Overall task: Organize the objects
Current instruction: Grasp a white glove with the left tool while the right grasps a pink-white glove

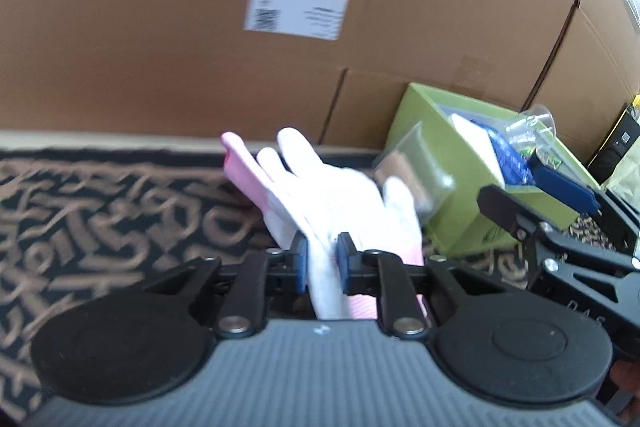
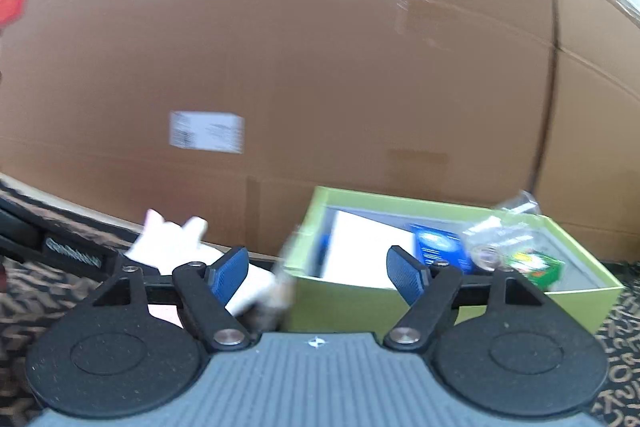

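Left hand-held gripper (image 1: pixel 322 259): blue pads closed on the cuff end of a white and pink glove (image 1: pixel 340 203), whose fingers extend forward over the patterned surface (image 1: pixel 100 211). Right hand-held gripper (image 2: pixel 318 273): jaws held wide apart, nothing between them. Green box (image 2: pixel 400 297) of assorted items is seen just beyond it, against a large cardboard carton (image 2: pixel 320 67).
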{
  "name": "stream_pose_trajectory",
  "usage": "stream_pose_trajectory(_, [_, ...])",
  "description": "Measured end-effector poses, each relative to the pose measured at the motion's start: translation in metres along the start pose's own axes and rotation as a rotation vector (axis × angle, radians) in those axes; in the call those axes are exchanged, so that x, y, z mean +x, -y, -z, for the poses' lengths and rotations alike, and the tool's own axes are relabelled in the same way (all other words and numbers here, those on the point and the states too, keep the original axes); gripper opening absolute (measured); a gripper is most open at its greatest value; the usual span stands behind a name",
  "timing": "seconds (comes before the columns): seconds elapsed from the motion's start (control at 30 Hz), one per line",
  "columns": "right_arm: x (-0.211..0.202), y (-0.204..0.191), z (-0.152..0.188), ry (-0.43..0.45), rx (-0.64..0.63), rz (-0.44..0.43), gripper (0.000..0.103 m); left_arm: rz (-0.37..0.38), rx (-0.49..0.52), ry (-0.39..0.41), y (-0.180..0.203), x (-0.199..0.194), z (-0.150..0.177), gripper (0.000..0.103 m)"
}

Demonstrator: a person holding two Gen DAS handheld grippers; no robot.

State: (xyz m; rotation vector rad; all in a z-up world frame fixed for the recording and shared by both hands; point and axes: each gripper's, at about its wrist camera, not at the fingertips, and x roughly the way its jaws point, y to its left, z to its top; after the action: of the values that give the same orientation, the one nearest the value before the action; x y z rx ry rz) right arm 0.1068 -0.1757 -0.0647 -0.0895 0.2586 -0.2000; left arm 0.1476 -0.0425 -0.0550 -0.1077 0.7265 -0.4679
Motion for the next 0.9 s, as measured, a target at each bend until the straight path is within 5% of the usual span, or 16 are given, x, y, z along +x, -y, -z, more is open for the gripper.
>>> stream_pose_trajectory(0.3, [0.006,-0.064,0.016,-0.205,0.033,-0.307,0.067,-0.07,-0.116,-0.002,-0.053,-0.07,0.064,0.024])
stream_pose_trajectory(0.43, [0.017,-0.078,0.026,-0.271,0.044,-0.31,0.062,-0.082,-0.105,0.024,-0.058,-0.08,0.068,0.044])
stream_pose_trajectory(0.47, [0.018,-0.081,0.028,-0.288,0.046,-0.318,0.04,-0.079,-0.101,0.032,-0.058,-0.08,0.067,0.049])
stream_pose_trajectory(0.53, [0.015,-0.084,0.03,-0.295,0.051,-0.321,0.029,-0.069,-0.094,0.05,-0.054,-0.079,0.063,0.056])
stream_pose_trajectory(0.6, [-0.002,-0.079,0.027,-0.258,0.057,-0.294,0.008,-0.064,-0.089,0.059,-0.05,-0.072,0.058,0.06])
stream_pose_trajectory(0.9, [-0.057,-0.039,0.027,-0.255,0.179,-0.255,0.006,-0.093,-0.108,0.035,-0.043,-0.013,0.026,0.067])
